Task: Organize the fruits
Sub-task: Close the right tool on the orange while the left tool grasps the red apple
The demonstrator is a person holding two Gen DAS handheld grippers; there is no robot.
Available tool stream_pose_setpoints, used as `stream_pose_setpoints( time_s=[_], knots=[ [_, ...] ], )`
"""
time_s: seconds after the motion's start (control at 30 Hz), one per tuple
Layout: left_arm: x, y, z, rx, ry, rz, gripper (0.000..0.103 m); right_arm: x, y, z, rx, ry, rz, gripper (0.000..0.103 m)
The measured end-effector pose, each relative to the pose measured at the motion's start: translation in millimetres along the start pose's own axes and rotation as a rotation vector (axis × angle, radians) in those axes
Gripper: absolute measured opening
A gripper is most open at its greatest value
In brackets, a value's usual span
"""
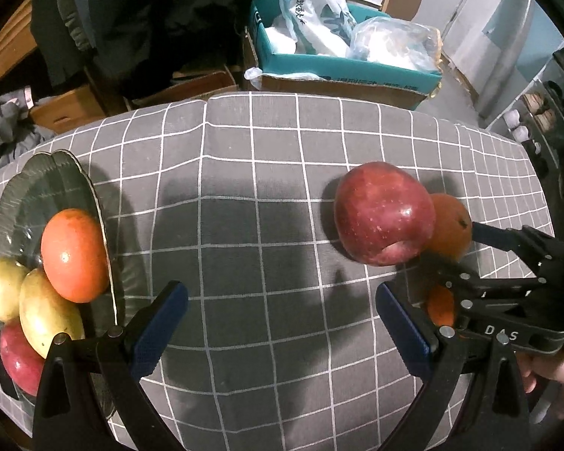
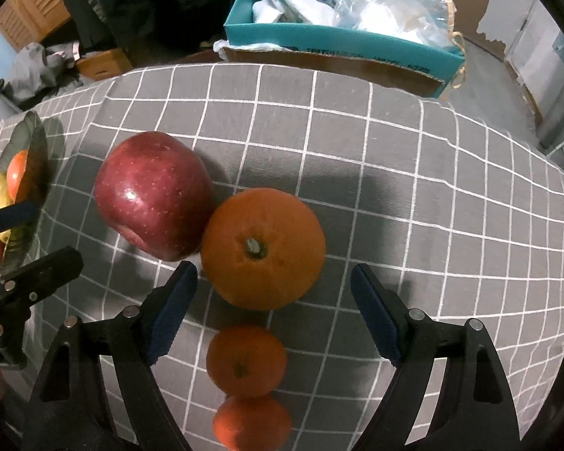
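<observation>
A dark glass plate (image 1: 56,176) at the table's left holds an orange-red fruit (image 1: 73,250), two yellow fruits (image 1: 47,315) and a red apple (image 1: 17,360). A big red apple (image 2: 152,193) touches a large orange (image 2: 263,248) mid-table; both also show in the left wrist view, the apple (image 1: 383,212) and the orange (image 1: 451,225). Two small tangerines (image 2: 246,360) (image 2: 252,426) lie nearer. My right gripper (image 2: 273,300) is open, just short of the large orange, over the tangerines. My left gripper (image 1: 282,319) is open and empty between plate and apple.
The table wears a grey checked cloth (image 1: 267,173). A teal cardboard box (image 1: 342,64) with plastic bags stands behind its far edge. Wooden boxes and clothes lie at the far left (image 1: 67,109). The plate also shows at the left edge of the right wrist view (image 2: 34,150).
</observation>
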State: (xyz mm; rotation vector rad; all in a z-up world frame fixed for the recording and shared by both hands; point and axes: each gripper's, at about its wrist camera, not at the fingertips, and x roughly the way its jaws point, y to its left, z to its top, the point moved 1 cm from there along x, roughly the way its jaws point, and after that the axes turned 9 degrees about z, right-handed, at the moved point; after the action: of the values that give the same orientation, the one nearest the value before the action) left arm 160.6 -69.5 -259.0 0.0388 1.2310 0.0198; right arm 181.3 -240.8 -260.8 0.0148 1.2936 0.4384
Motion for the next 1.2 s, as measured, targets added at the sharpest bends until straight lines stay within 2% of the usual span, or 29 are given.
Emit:
stream_pose_setpoints(
  time_s=[0.07,0.2,0.33,0.5,0.8,1.2],
  knots=[
    [-1,0,1,-0.005,-0.001,-0.005,0.101,3,1,1,-0.008,0.005,0.010,0.080],
    [-3,-1,6,-0.021,-0.007,-0.022,0.101,6,1,0,-0.017,0.005,0.025,0.065],
    [-8,-6,11,-0.029,-0.016,-0.046,0.101,1,-4,-4,-0.007,-0.003,0.040,0.063],
    [-10,-17,18,-0.034,-0.023,-0.079,0.101,-8,-14,-11,0.019,-0.024,0.012,0.062],
    [3,-41,34,-0.019,-0.017,-0.104,0.101,-39,-50,-16,0.122,-0.136,-0.034,0.058],
    [31,-55,42,-0.043,0.041,-0.150,0.100,-38,-59,-17,0.143,-0.106,0.017,0.062]
  ],
)
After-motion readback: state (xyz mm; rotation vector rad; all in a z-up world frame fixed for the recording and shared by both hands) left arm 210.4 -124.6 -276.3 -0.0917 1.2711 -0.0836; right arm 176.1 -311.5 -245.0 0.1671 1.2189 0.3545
